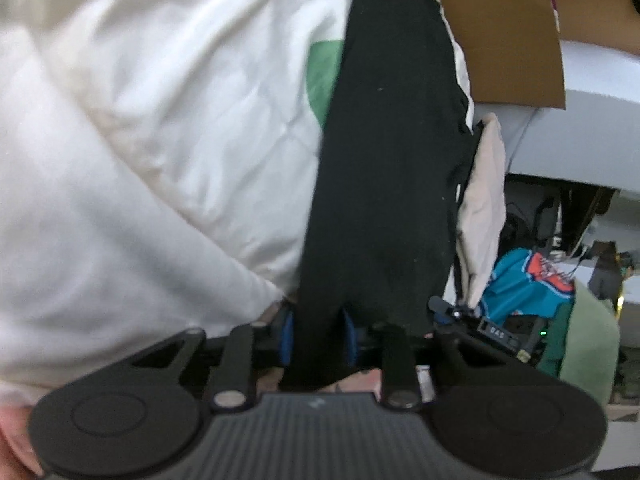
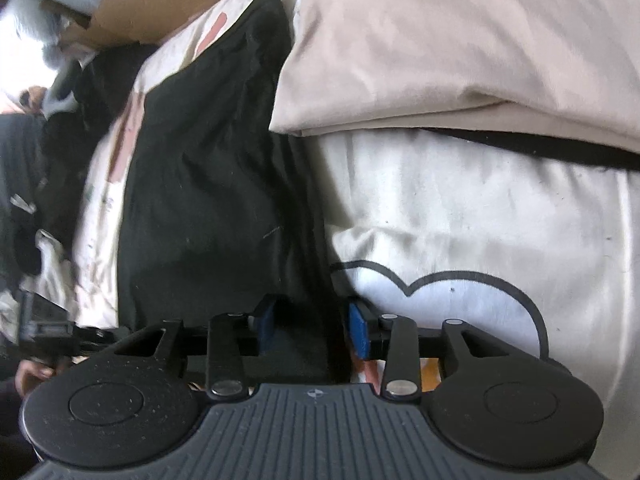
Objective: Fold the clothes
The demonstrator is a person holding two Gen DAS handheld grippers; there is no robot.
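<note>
A black garment (image 1: 384, 152) lies stretched over a white bed cover (image 1: 152, 128). In the left wrist view its near end runs down between the blue pads (image 1: 287, 336) of my left gripper (image 1: 318, 336), which is shut on it. In the right wrist view the same black garment (image 2: 208, 184) spreads away from my right gripper (image 2: 312, 330). A thick fold of the cloth fills the gap between that gripper's blue pads (image 2: 359, 332), so it is shut on it. The cloth edge inside both jaws is hidden.
A folded beige garment (image 2: 460, 48) lies on the bed cover beside the black one, near a cloud print (image 2: 472, 304). A brown cardboard box (image 1: 504, 40) stands at the far edge. Off the bed are a teal garment (image 1: 520, 284), a green cloth (image 1: 588, 344) and dark clutter (image 2: 36, 184).
</note>
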